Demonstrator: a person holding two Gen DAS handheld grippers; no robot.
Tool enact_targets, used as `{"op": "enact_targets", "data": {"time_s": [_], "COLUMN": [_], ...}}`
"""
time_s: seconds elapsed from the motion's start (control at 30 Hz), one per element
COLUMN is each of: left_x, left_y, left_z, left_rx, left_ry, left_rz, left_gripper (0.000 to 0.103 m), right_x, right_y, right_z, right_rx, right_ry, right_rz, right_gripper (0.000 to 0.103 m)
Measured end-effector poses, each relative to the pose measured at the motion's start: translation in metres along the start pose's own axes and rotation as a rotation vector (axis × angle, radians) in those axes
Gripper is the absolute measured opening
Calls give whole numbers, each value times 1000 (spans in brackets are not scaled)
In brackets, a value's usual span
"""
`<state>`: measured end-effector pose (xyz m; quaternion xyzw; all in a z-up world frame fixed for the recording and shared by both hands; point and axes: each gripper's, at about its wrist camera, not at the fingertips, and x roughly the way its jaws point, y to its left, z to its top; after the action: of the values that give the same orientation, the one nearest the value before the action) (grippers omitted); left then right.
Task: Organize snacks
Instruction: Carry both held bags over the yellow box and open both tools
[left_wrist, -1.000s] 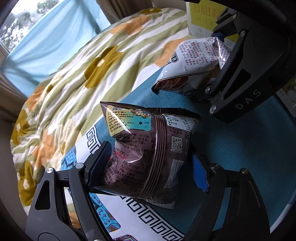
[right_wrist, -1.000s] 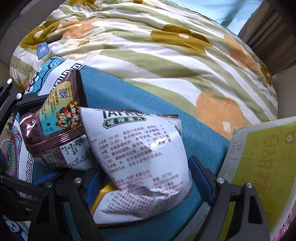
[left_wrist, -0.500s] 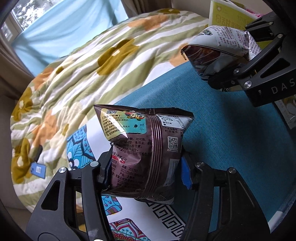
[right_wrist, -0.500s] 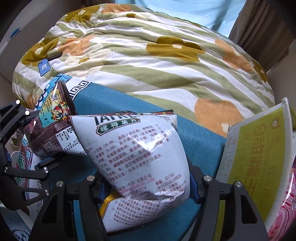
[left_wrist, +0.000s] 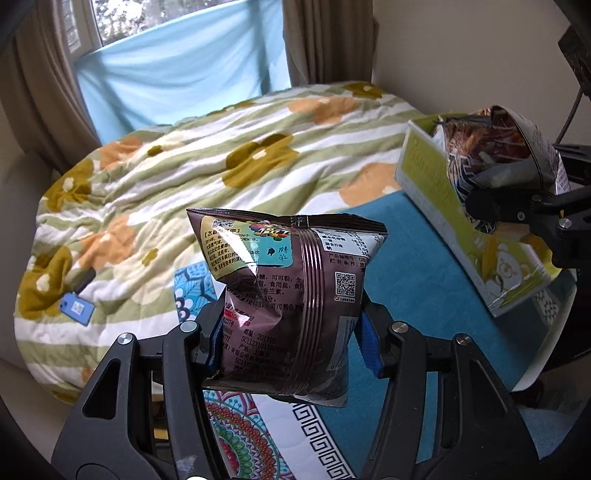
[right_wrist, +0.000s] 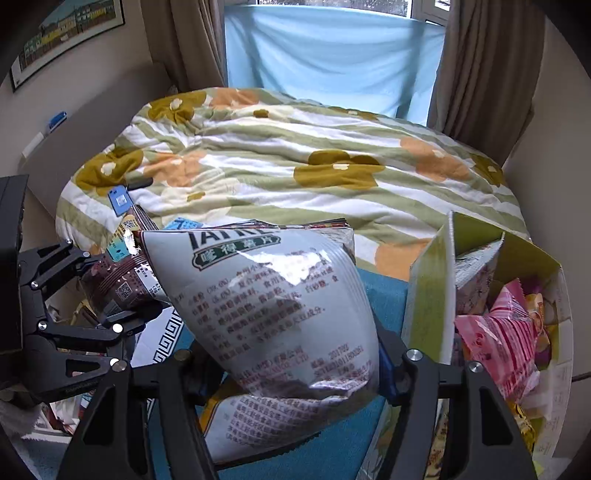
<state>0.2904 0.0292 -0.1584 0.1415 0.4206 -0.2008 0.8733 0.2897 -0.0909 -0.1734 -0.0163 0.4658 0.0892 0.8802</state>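
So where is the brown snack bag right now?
The brown snack bag is clamped in the left gripper, lifted above the blue cloth, left of the yellow-green box.

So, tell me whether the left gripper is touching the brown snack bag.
Touching. The left wrist view shows the left gripper squeezing the brown snack bag from both sides.

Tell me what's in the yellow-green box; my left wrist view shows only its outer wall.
Observer: The box holds a pink packet among other wrapped snacks.
Operator: Is the white bag over the opening?
Observer: Not squarely; in the right wrist view the opening lies to the right of it.
Operator: Grip firm?
Observer: The right gripper has its fingers clamped on that bag's lower half.
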Motion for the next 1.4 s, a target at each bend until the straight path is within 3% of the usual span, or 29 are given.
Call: {"op": "enact_targets", "data": {"time_s": [0.13,0.37,0.53,0.63,0.83,0.87,0.9,0.93,0.97,1.1,1.4], "left_x": [-41,-74,-56,-33,12,18,24,28,29,26,5], "left_y": [-27,-95,-156,-185,-235,-240,-244,-248,-251,-257,-231], "left_z": [23,67,101,125,164,169,175,180,183,184,130], "left_rx": [13,11,-9,-63,-97,-113,-124,-130,-134,-141,-274], "left_ry": [-89,-155,-129,-94,-65,-66,-64,-64,-80,-102,-106], "left_rz": [-22,-87,-106,-149,-137,-129,-122,-111,-96,-58,16], "left_gripper": [53,53,53,53,55,58,74,102,102,103,103], "right_x": [-55,-122,-149,-149,-147,-146,-145,-142,-140,-132,-111], "right_y": [-12,-62,-122,-160,-221,-231,-239,-247,-254,-274,-299], "right_z": [-8,-22,-31,-32,-31,-31,-32,-31,-31,-31,-45], "right_rx": [34,63,126,155,129,130,128,124,122,111,111], "right_ry": [-47,-145,-218,-202,-191,-190,-190,-186,-182,-159,-132], "right_rz": [-23,-71,-73,-60,-61,-50,-47,-43,-35,-6,38], "right_gripper": [61,61,61,61,61,61,61,61,61,61,61]}}
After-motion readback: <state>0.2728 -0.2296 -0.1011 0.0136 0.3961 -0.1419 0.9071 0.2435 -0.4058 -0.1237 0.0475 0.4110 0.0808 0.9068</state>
